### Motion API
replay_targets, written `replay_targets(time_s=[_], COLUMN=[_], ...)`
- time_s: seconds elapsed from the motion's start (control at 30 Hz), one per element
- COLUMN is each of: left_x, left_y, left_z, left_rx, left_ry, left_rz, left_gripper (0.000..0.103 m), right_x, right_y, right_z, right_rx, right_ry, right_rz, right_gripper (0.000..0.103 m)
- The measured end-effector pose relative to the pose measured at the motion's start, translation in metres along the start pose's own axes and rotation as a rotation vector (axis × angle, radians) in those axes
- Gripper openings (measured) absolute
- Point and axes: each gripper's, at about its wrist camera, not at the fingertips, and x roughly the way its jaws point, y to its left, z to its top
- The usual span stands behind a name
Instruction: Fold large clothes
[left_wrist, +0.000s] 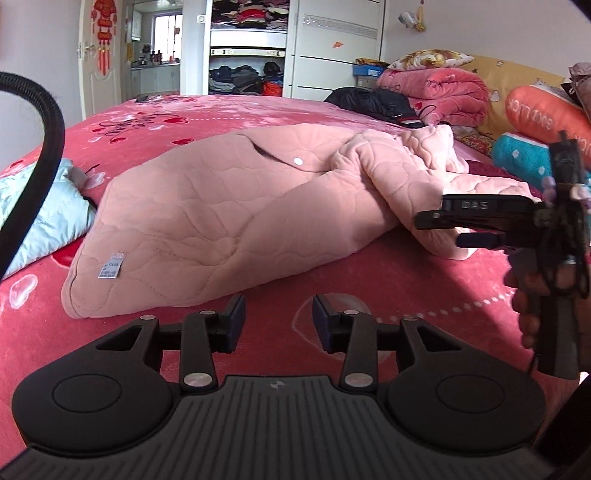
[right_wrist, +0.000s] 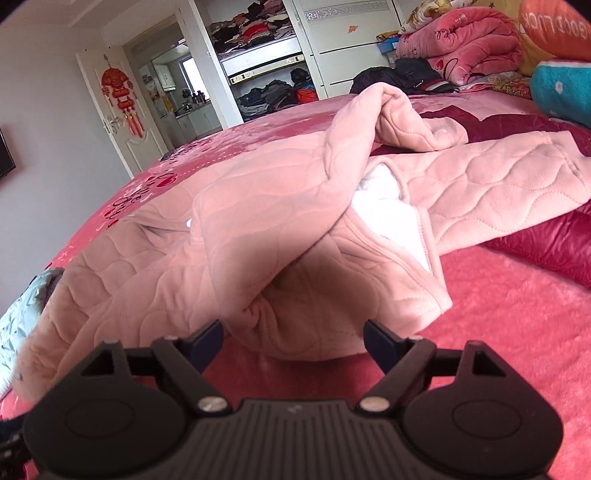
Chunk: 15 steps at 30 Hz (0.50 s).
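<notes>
Jacket: the pink quilted jacket (left_wrist: 207, 218) is lying rumpled on the red bedspread (left_wrist: 369, 280).
Left gripper (left_wrist: 279, 319): you're holding it spread, empty, short of the hem.
Right gripper (right_wrist: 293, 341): you're holding it spread, approaching the bunched fold, likely to grab it.

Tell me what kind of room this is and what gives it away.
A home bedroom, most likely. The pink quilted jacket lies on a bed with a red heart-print blanket, an open wardrobe stacked with clothes stands behind it, and rolled bedding with pillows sits at the bed's far end.
</notes>
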Motion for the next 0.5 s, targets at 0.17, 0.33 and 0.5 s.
replay_targets(time_s=[0.17, 0.33, 0.5], left_x=[-0.010, -0.009, -0.012], left_y=[-0.001, 0.004, 0.005], left_z=[0.010, 0.011, 0.010], left_rx=[0.024, 0.020, 0.017], left_ry=[-0.062, -0.067, -0.061], left_rz=[0.002, 0.017, 0.040], left_gripper=[0.052, 0.052, 0.053], right_x=[0.021, 0.043, 0.057], right_y=[0.017, 0.024, 0.019], right_z=[0.003, 0.019, 0.024], right_rx=[-0.029, -0.001, 0.072], right_ry=[-0.032, -0.068, -0.060], right_rz=[0.022, 0.034, 0.030], right_gripper=[0.077, 0.069, 0.045])
